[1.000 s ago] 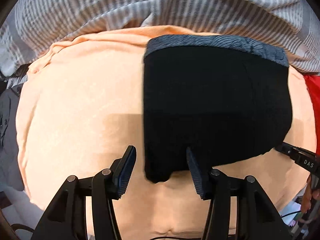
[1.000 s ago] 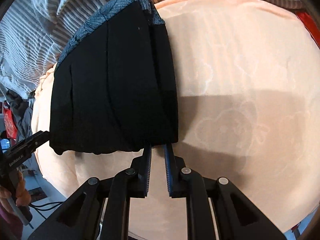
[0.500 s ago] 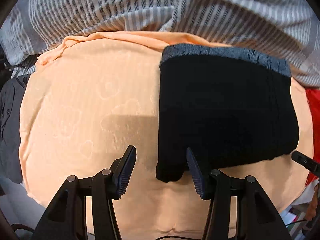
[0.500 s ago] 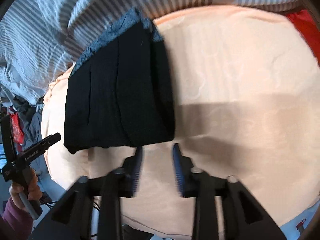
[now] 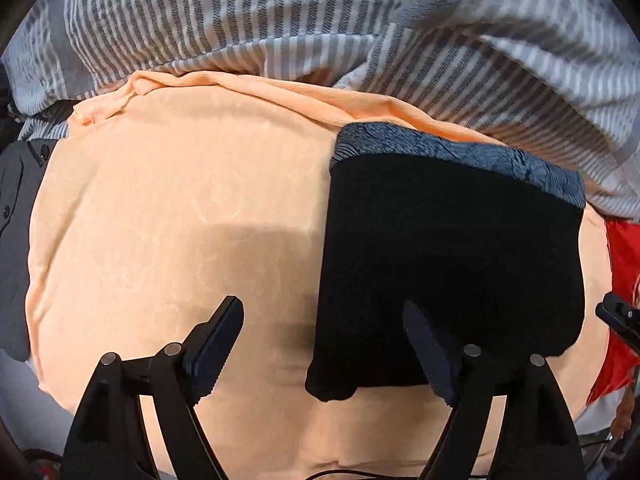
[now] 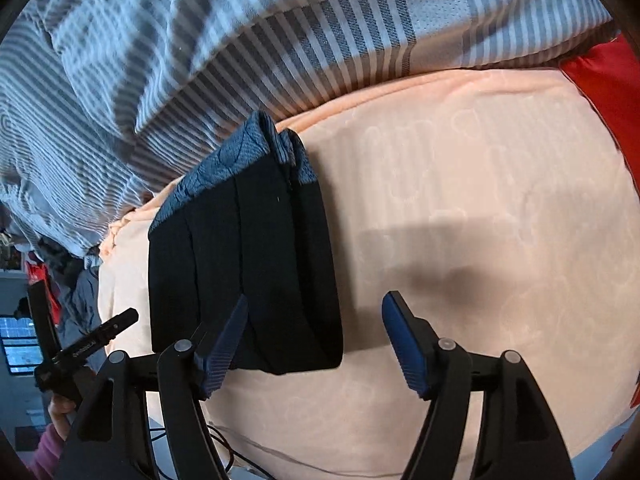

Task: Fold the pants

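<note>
Black pants [image 5: 452, 264], folded into a compact, thick rectangle, lying flat on a peach blanket [image 5: 180, 220]. Blue-grey patterned waistband [image 5: 460, 152] along the far edge; near edge uneven, with one rounded corner bulging toward the camera at the near left. Several stacked layers visible along the right side in the right wrist view [image 6: 248, 264], with long crease lines running far to near. Placed toward the far left of the blanket in that view, waistband just beside a grey-and-white striped quilt [image 6: 240, 52] heaped along the far side.

Left gripper [image 5: 324, 344] pointing straight down over the near left corner of the pants, jaws just opened wider and spread apart, corner of the fabric below and between them but no pad pressing on it. Right gripper [image 6: 314, 340] above the near right corner, jaws likewise just opened wider, spread, nothing clamped; left finger in front of the black cloth, right finger over bare blanket.

Faint heart and bear shapes embossed in the blanket. Red fabric [image 6: 600, 76] at the far right edge. Dark grey garment [image 5: 16, 240] off the left edge of the blanket. Cables trailing along the near rim. Nothing lying on top of the pants.
</note>
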Tool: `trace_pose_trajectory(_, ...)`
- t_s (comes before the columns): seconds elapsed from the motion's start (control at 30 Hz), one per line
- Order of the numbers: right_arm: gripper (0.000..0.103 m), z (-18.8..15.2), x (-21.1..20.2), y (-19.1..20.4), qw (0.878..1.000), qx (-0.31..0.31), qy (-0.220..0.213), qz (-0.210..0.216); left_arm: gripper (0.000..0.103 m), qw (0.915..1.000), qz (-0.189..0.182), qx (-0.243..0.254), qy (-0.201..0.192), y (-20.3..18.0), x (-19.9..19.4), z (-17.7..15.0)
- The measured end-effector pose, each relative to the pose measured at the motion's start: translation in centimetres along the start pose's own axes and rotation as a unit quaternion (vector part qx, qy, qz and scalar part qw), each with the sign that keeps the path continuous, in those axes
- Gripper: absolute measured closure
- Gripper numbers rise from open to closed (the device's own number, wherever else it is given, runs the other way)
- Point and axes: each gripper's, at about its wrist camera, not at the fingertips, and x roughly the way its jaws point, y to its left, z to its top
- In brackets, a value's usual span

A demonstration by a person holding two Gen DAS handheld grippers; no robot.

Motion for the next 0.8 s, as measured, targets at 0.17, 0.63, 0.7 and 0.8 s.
trace_pose_trajectory(0.17,0.027,1.0,0.0,-1.2,1.000,0.011,0.000,0.010,0.020,0.9997,-0.007,-0.021,0.007,0.8,0.5,1.0)
trace_pose_trajectory(0.63,0.026,1.6,1.6,-4.0,0.996,0.054,0.022,0.070,0.020,0.9995,-0.014,-0.024,0.016,0.3,2.3,2.9)
trace_pose_trajectory(0.7,0.025,1.8,2.0,-4.2,0.994,0.054,0.026,0.087,0.020,0.9995,-0.016,-0.021,0.018,0.4,2.6,3.3)
trace_pose_trajectory(0.8,0.023,2.1,2.9,-4.3,0.993,0.044,0.037,0.105,0.020,0.9987,-0.037,-0.021,0.027,0.5,3.3,3.8)
